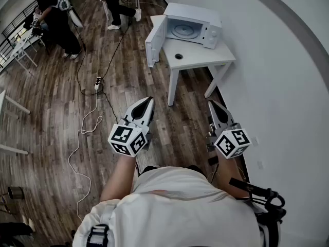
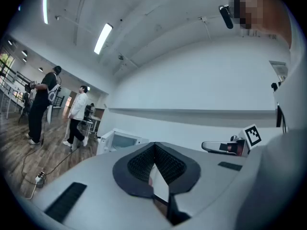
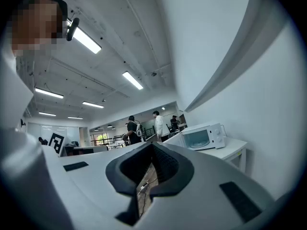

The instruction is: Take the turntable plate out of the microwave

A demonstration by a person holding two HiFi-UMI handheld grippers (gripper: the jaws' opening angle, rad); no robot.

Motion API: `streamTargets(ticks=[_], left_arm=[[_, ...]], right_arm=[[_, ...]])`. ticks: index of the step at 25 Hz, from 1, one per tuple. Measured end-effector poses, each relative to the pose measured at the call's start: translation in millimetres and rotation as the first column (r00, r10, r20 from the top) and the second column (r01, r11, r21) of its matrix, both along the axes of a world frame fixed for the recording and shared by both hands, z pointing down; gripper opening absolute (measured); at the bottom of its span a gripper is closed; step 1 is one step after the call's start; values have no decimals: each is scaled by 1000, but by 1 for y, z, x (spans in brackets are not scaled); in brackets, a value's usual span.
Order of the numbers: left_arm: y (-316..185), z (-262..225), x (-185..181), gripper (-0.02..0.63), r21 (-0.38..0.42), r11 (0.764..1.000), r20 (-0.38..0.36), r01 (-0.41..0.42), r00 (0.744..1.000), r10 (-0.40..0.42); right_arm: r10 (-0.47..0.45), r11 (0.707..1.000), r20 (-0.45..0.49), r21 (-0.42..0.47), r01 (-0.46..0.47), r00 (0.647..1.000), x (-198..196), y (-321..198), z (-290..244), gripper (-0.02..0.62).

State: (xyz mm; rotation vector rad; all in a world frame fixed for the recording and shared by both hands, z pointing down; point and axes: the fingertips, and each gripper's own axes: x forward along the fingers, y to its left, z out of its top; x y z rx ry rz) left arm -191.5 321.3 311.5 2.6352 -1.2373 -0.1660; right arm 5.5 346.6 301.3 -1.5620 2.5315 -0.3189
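A white microwave [image 1: 191,25] stands on a small white table [image 1: 198,54] against the wall, its door [image 1: 154,40] swung wide to the left. Inside lies the round glass turntable plate [image 1: 183,31]. The microwave also shows far off in the left gripper view [image 2: 121,140] and the right gripper view [image 3: 204,136]. My left gripper [image 1: 150,101] and right gripper [image 1: 211,103] hang level in front of my body, well short of the table. Both are shut with nothing between the jaws.
A dark round hole or disc [image 1: 178,56] marks the tabletop in front of the microwave. A power strip [image 1: 97,82] and cables [image 1: 82,138] trail over the wood floor at left. Two people [image 1: 57,15] stand at the far left near other tables. The white wall [image 1: 277,76] runs along the right.
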Motion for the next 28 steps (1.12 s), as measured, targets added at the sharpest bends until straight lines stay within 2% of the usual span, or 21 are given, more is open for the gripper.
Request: streamTargets(ticks=[5, 9, 19, 28], left_arm=[[-6, 6, -26, 11, 0, 1000, -4, -2, 1000, 2], [-12, 10, -32, 11, -8, 1000, -18, -10, 1000, 10], [-48, 16, -20, 11, -16, 1000, -6, -25, 1000, 25], [-91, 10, 6, 11, 2, 1000, -2, -30, 1000, 30]], right_arm=[[11, 1000, 5, -10, -11, 1000, -24, -3, 9, 3], [14, 1000, -4, -20, -14, 1000, -33, -5, 13, 4], [4, 999, 27, -40, -3, 1000, -34, -42, 28, 3], [-1, 1000, 41, -28, 2, 999, -10, -88, 27, 3]])
